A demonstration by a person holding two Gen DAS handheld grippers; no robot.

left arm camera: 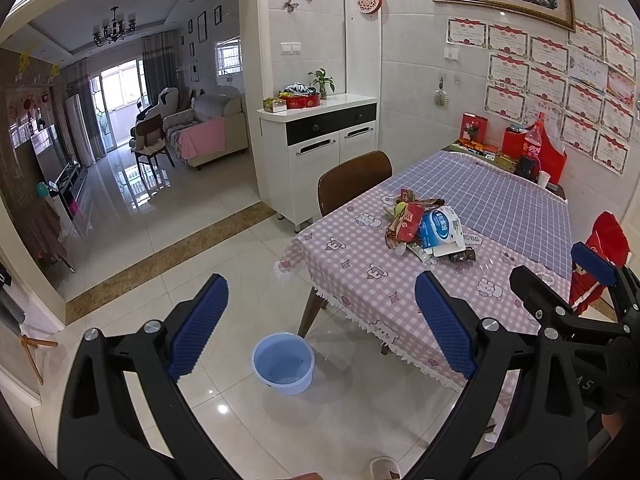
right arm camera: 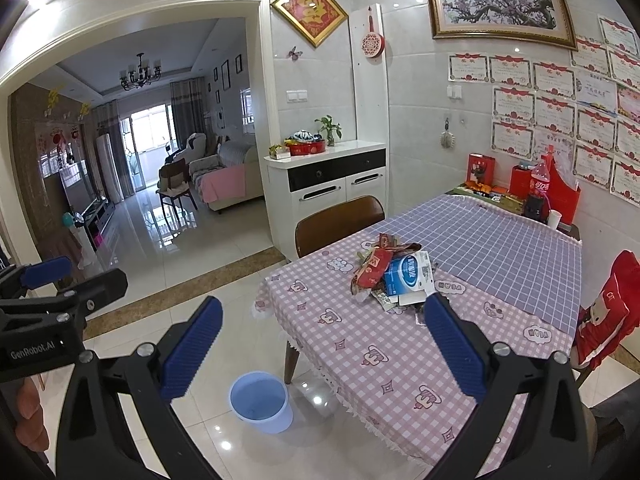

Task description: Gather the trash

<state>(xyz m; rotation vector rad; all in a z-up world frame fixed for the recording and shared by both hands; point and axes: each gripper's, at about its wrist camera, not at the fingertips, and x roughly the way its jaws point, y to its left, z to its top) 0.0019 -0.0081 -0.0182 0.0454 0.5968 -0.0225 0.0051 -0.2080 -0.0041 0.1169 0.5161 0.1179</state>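
With both grippers, left and right, spread wide and empty, the trash heaped mid-frame on the table looks best taken piece by piece, top wrapper first, then dropped into the bucket at lower centre.

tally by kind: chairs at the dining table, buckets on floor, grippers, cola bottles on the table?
Chairs at the table: 2, brown chair and a red-covered chair
Buckets on the floor: 1, blue bucket
Grippers: 2, left gripper and right gripper, both open and empty
Cola bottles: 1, cola bottle
Total: 6
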